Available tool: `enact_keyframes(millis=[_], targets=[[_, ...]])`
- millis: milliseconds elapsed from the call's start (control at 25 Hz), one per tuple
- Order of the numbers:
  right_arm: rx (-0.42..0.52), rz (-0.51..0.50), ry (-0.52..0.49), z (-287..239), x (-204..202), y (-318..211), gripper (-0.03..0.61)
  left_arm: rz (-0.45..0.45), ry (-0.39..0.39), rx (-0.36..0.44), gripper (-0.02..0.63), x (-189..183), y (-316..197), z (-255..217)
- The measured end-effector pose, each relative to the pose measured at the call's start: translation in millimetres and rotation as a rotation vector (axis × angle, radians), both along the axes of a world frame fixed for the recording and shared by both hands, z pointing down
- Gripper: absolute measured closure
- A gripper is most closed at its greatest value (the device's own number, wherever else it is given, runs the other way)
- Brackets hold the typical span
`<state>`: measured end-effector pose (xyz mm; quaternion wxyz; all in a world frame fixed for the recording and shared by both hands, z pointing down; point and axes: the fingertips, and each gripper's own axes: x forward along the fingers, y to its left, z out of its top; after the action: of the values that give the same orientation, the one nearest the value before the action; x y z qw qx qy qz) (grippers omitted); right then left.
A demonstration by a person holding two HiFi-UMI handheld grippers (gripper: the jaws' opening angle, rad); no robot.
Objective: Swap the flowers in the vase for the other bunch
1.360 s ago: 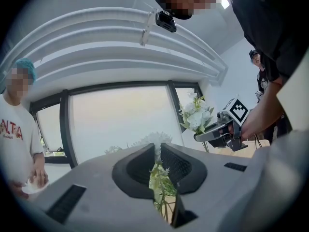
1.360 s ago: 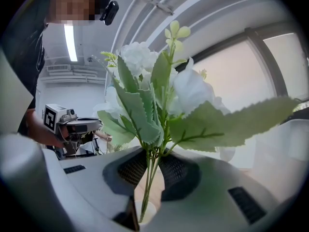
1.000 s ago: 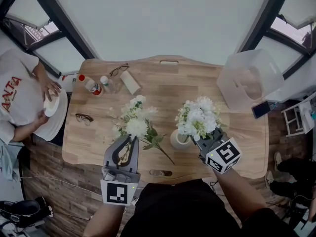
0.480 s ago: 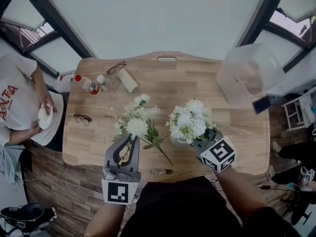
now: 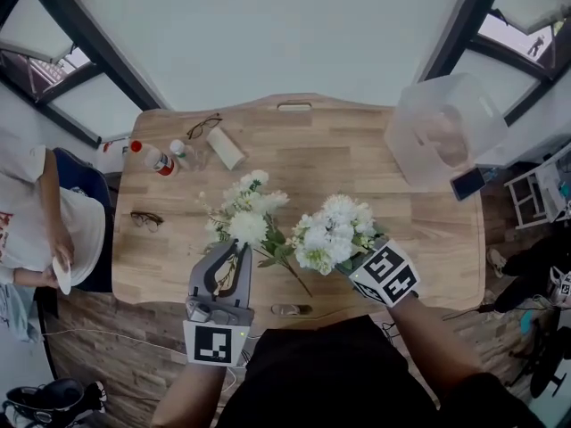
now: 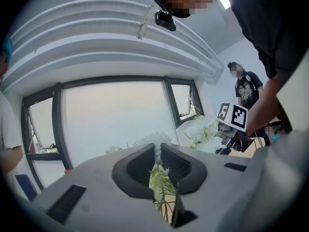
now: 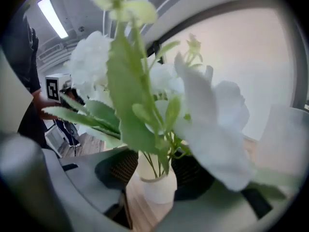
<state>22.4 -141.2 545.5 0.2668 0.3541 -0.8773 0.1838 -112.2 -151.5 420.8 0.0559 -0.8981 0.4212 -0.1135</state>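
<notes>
A white-flowered bunch [image 5: 245, 212] lies on the wooden table [image 5: 348, 163], its stem trailing toward the front edge. My left gripper [image 5: 234, 248] is shut on that bunch; in the left gripper view a thin green stem [image 6: 159, 178] sits pinched between the nearly closed jaws [image 6: 158, 151]. A fuller white bunch [image 5: 330, 234] hides the vase in the head view. In the right gripper view its stems [image 7: 155, 161] run down into the small white vase [image 7: 157, 187]. My right gripper [image 5: 352, 261] [image 7: 157, 170] has just been opening, and its pads stand apart either side of the stems.
At the back left are glasses [image 5: 210, 126], a red-capped bottle [image 5: 147, 157], a small bottle [image 5: 183, 152] and a white block [image 5: 225, 147]. A second pair of glasses [image 5: 147, 218] lies left. A clear plastic bin [image 5: 442, 141] stands back right. A person [image 5: 36, 230] is at the left.
The right gripper has carried the fuller bunch left and toward me, so it now covers the vase, and its jaws have opened. The left gripper has stayed put. The person at left has moved away.
</notes>
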Motion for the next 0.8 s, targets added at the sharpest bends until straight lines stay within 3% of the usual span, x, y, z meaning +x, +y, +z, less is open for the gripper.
enact_keyframes(millis=[120, 520, 800], targets=[[-0.071, -0.012, 0.047, 13.2, 5.9, 9.5, 0.307, 0.007, 0.003, 0.012, 0.572, 2.6, 0.0, -2.0], [-0.094, 0.065, 0.056, 14.5, 39.7, 25.9, 0.298, 0.016, 0.026, 0.030, 0.573, 8.5, 3.2, -10.0], [-0.004, 0.196, -0.033, -12.2, 70.3, 30.0, 0.298, 0.006, 0.061, 0.058, 0.572, 6.1, 8.4, -20.8]])
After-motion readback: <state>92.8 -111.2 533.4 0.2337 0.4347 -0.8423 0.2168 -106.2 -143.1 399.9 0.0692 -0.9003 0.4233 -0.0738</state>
